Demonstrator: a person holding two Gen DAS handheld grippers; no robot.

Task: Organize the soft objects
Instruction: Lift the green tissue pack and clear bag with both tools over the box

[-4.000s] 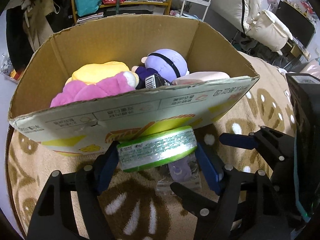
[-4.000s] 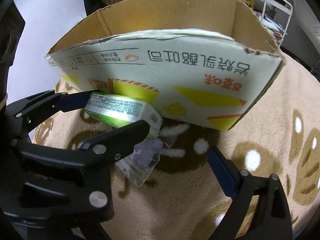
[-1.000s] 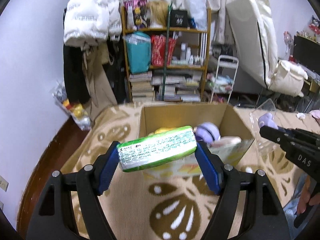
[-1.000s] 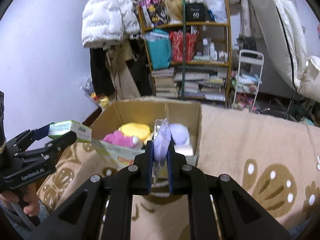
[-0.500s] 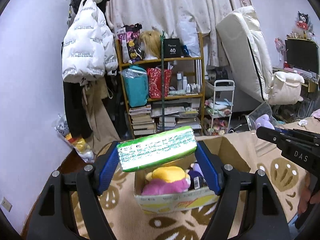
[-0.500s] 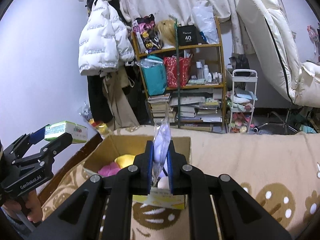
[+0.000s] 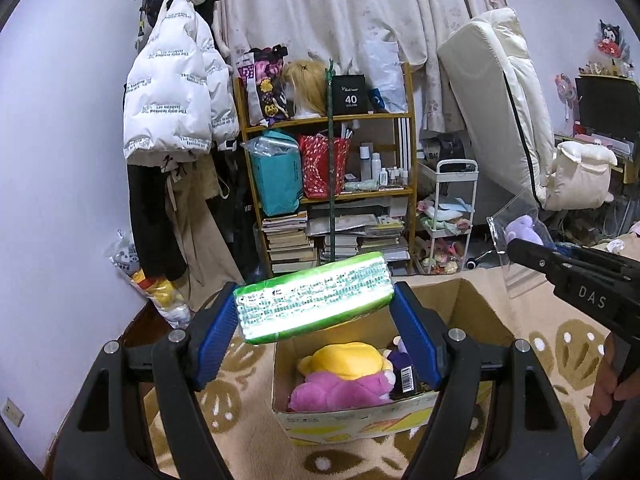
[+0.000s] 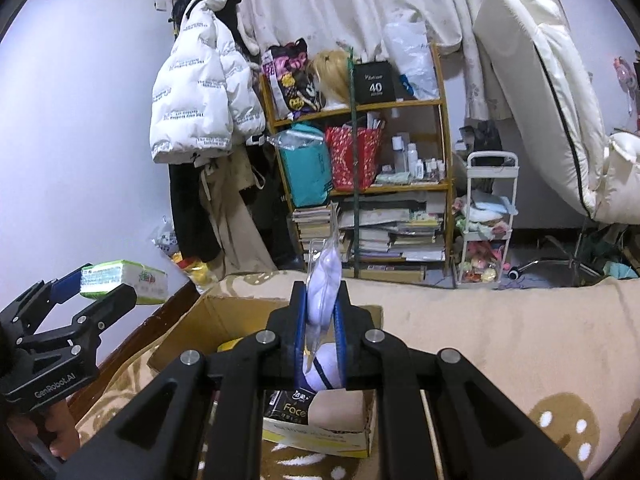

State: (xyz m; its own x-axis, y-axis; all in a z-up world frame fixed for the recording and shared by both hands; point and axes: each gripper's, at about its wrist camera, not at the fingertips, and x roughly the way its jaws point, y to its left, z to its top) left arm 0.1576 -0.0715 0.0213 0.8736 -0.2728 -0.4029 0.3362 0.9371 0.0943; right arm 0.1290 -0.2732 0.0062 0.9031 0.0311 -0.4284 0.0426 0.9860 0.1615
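Note:
My left gripper (image 7: 314,312) is shut on a green and white tissue pack (image 7: 314,302), held in the air above and in front of an open cardboard box (image 7: 360,426). Yellow (image 7: 346,360), pink (image 7: 340,390) and purple plush toys lie in the box. My right gripper (image 8: 322,310) is shut on a clear bag with a lilac plush (image 8: 324,284), raised over the same box (image 8: 180,340). That bag (image 7: 520,236) also shows at the right of the left wrist view, and the tissue pack (image 8: 124,278) at the left of the right wrist view.
The box stands on a beige rug with brown paw prints (image 7: 560,340). Behind it are a wooden shelf with books and bags (image 7: 332,184), a white cart (image 7: 452,216), hanging coats (image 7: 176,120) and a leaning mattress (image 7: 500,100). A hand (image 7: 608,388) holds the right gripper.
Both grippers have risen and tilted up with their loads. The box has dropped lower in both views and more of the room shows.

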